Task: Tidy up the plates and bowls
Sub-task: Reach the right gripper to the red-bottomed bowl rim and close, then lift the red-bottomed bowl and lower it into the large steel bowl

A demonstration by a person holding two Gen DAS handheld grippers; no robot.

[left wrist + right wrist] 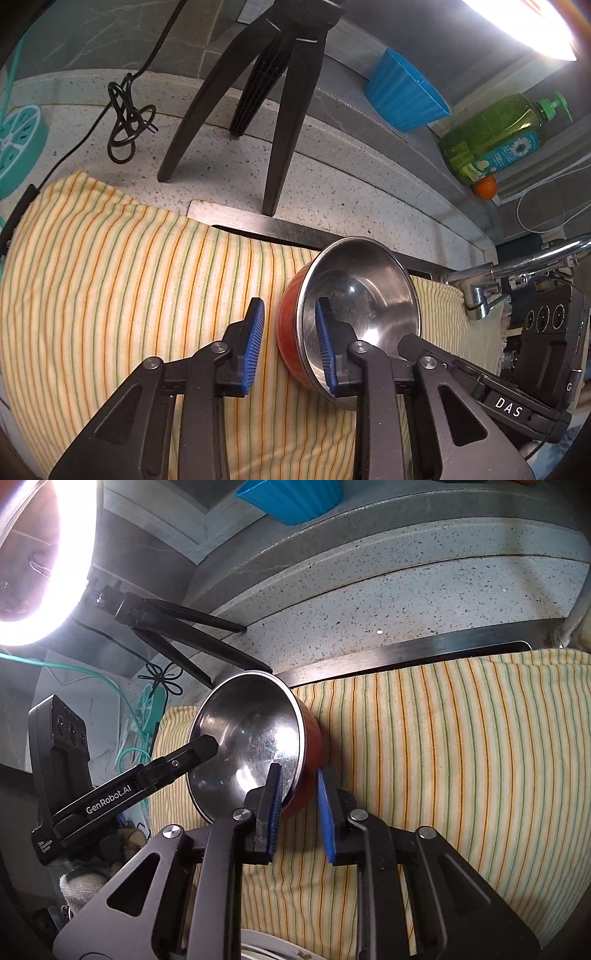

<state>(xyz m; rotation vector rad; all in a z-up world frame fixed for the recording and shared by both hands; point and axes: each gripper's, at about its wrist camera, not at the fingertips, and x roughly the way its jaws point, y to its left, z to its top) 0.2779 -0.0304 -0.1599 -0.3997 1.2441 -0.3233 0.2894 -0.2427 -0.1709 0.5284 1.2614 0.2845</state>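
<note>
A steel bowl with a red outside (364,295) is tipped on its side above the yellow striped cloth (122,280). My left gripper (290,321) straddles its rim, one blue pad inside and one outside, with a gap showing at the outer pad. My right gripper (299,786) straddles the bowl (251,738) at the opposite rim, inner pad on the steel, outer pad a little off the red wall. Each gripper's body shows in the other's view. A white plate edge (266,947) shows at the bottom of the right wrist view.
A black tripod (273,110) stands on the speckled counter (221,162) behind the cloth, with a coiled cable (125,122). A blue ribbed bowl (402,92), green soap bottle (495,136) and orange (484,186) sit on the ledge. A faucet (517,269) is at right.
</note>
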